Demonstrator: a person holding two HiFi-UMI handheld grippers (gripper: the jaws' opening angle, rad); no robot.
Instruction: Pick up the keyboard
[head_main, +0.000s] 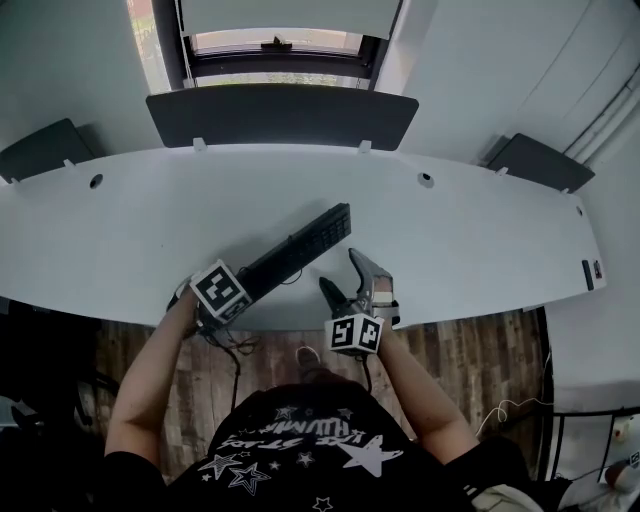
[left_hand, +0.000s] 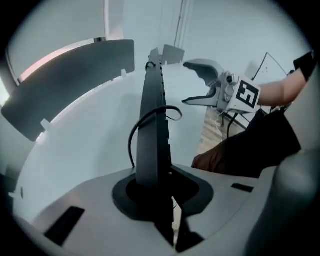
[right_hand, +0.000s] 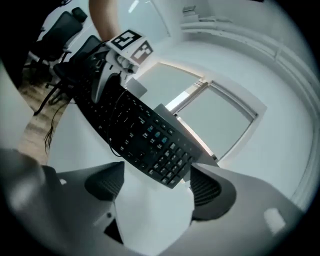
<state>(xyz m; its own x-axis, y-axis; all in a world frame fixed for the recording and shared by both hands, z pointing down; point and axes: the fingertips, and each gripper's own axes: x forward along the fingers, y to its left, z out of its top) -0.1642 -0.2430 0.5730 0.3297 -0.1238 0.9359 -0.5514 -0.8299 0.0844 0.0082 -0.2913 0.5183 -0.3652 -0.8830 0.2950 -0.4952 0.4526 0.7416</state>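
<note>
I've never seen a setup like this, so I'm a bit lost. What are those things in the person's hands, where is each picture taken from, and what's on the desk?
A person at a white desk holds a hand-operated gripper in each hand; the patterned cubes are part of them. The head view comes from a camera on the person's head, looking down. The other two come from cameras riding on each gripper, looking along its jaws. The left gripper is clamped on one end of a black keyboard, which is tipped up on its edge, cable trailing. The right gripper is open beside it, holding nothing.
</note>
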